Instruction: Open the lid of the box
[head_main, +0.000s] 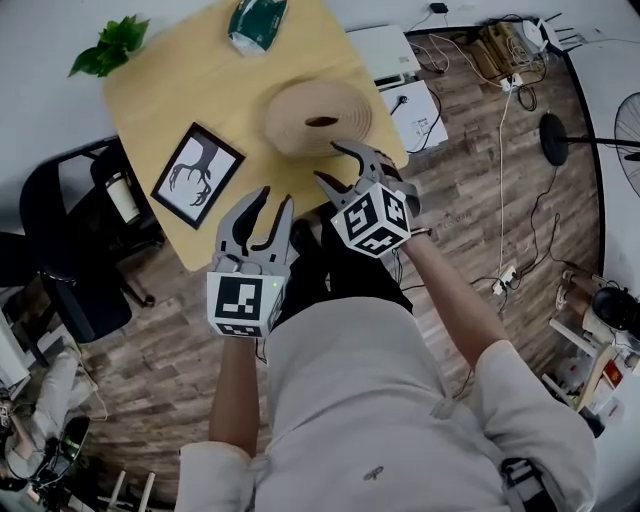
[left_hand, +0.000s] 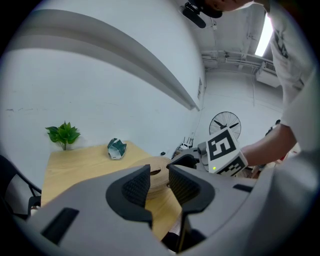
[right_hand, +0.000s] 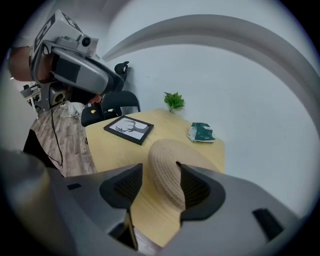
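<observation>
On the near-right part of the table sits the round woven box, lid on. Prob. approach step: right gripper at its near rim, jaws wide, nothing held; left gripper beside, narrow gap, empty. Nxt: grip lid edge w/ right, lift.

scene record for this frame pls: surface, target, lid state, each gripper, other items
surface: wooden table
target: round woven box, near the table's front edge
lid: on the box, not lifted; dark slot in its top
left gripper: jaws apart, nothing between them, short of the box
right gripper: jaws apart, nothing gripped, at the box's near rim; cannot tell if touching
other items: framed antler picture, green packet, small plant
</observation>
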